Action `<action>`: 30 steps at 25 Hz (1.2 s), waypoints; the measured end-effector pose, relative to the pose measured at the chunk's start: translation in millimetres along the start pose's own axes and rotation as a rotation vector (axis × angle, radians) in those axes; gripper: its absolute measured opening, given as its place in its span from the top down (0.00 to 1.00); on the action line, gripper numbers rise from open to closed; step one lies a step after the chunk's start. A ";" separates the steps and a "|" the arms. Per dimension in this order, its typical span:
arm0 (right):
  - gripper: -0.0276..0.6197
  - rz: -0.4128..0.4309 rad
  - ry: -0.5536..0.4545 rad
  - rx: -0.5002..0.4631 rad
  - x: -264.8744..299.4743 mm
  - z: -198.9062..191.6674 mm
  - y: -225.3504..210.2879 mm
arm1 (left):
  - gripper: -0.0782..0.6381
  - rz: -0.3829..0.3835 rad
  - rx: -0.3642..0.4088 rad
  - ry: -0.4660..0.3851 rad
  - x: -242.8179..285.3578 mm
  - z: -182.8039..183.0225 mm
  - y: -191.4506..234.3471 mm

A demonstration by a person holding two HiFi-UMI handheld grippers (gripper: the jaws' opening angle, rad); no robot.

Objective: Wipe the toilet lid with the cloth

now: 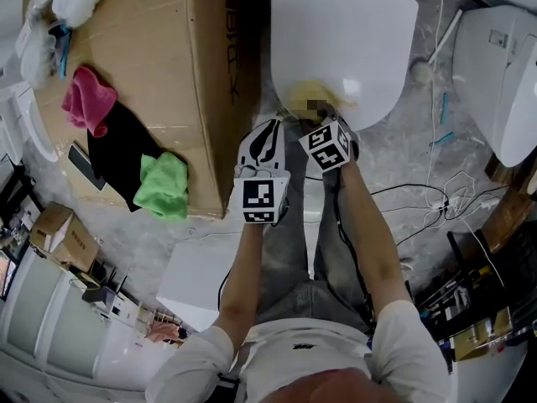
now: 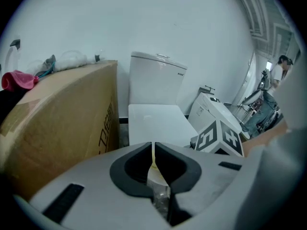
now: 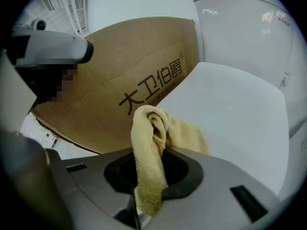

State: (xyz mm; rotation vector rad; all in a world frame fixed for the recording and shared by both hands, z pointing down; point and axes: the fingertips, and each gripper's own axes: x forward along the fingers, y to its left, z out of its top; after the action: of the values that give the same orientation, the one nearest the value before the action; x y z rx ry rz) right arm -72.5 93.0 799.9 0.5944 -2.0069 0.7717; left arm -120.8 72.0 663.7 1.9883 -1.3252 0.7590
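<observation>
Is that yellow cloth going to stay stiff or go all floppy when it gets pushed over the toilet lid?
Probably floppy: the yellow cloth folds over and droops where the right gripper pinches it. It looks fluffy and light, so it may bunch up rather than slide flat on the smooth toilet lid.

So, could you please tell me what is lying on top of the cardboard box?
A pink cloth, a black cloth and a green cloth lie on the cardboard box; whatever is beneath them is covered.
</observation>
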 end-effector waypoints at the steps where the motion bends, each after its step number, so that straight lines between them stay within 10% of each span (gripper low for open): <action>1: 0.80 0.000 0.003 0.009 -2.8 -5.3 -2.0 | 0.83 -0.007 0.009 0.001 0.8 1.2 -2.7; 21: 0.80 -0.142 0.046 0.281 -76.4 -99.9 -79.2 | 0.83 -0.125 0.179 0.003 2.9 35.9 -75.5; 30: 0.80 -0.232 -0.018 0.307 -147.6 -77.5 -102.8 | 0.83 -0.154 0.221 -0.019 -10.8 72.9 -102.3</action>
State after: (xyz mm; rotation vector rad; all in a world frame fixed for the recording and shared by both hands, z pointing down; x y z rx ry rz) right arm 112.5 93.8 735.6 0.9960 -1.8059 0.9392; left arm -19.8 53.7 590.5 2.2461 -1.1225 0.8449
